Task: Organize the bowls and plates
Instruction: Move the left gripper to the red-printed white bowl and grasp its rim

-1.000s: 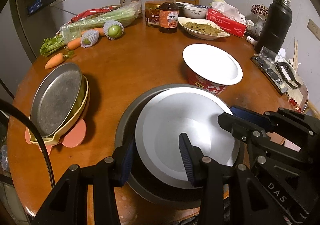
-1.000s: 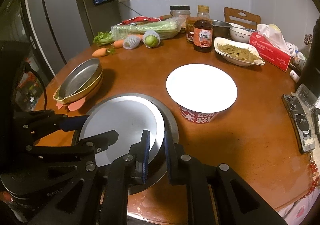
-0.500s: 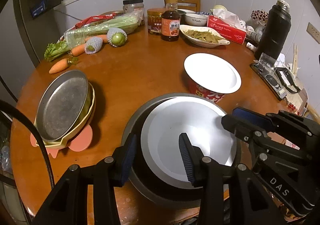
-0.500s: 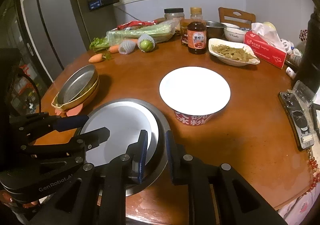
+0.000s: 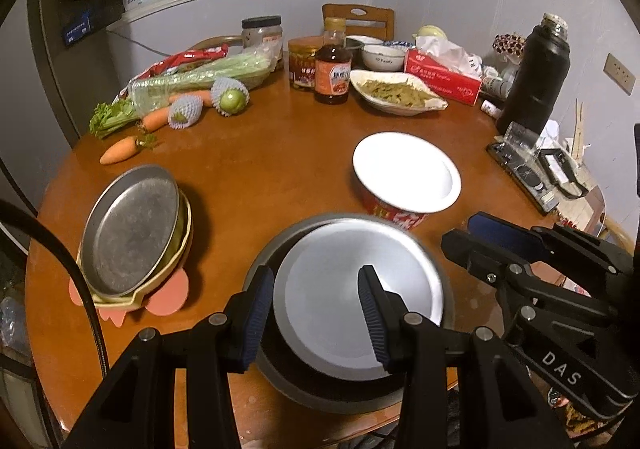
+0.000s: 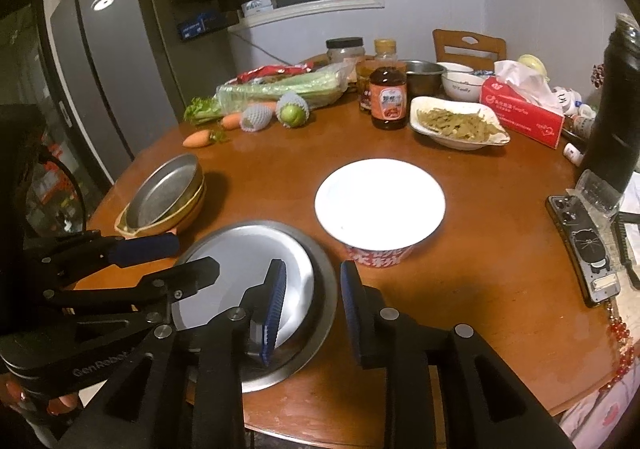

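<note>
A silver metal plate (image 5: 352,289) lies inside a larger grey metal basin (image 5: 280,381) at the table's near edge; they also show in the right wrist view, plate (image 6: 236,285) and basin (image 6: 320,313). My left gripper (image 5: 314,313) is open, its jaws either side of the plate's near left rim. My right gripper (image 6: 310,309) is open above the basin's right rim. A metal pan stacked on a yellow dish (image 5: 132,237) sits at the left. A white plate (image 5: 406,171) covers a red instant-noodle bowl (image 5: 400,215).
The round wooden table (image 5: 260,153) carries carrots, celery and netted fruit at the back left, a sauce bottle (image 5: 332,69), jars, a dish of greens (image 5: 396,93), a tissue box and a black flask (image 5: 532,77). A phone and clutter lie at the right edge.
My right gripper has opened from nearly shut. Both grippers have lifted and drawn back a little. The plate has settled in the basin.
</note>
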The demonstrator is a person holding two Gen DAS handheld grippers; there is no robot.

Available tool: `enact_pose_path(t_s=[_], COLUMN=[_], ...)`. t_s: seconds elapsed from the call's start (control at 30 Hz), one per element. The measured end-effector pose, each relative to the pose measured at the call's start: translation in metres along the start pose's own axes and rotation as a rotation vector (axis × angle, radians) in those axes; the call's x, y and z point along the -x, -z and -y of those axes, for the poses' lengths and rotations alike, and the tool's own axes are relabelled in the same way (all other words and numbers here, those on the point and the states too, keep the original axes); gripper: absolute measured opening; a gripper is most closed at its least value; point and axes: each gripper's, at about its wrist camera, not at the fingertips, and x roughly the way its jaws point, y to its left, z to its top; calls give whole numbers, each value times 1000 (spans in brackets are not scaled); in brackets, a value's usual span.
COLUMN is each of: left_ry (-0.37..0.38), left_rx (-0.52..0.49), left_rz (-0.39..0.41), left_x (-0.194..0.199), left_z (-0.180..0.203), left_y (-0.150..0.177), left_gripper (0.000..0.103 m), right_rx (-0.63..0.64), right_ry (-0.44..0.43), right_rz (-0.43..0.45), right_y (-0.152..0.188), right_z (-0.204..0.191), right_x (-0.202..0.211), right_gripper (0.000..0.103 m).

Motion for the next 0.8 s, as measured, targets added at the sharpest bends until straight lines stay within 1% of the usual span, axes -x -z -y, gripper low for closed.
enact_pose_path(t_s=[0.2, 0.3, 0.37, 0.63, 0.8], left_ry=[16, 30, 39, 63, 68], left_rx=[-13, -26, -35, -71, -84], left_rz=[34, 45, 54, 53, 34], left_x=[7, 7, 4, -17, -35], left_z=[6, 10, 13, 20, 23], left_y=[-17, -27, -34, -56, -69], left_gripper=[44, 44, 44, 47, 51], right_rx=[-27, -38, -51, -72, -95], right_ry=[15, 35, 40, 74, 89], right_rz=[39, 56, 68, 88, 83], right_y=[-9, -13, -17, -31, -39], right_z=[15, 22, 28, 45, 56], right_x=[12, 17, 19, 15, 3], right_gripper=[31, 34, 35, 35, 38])
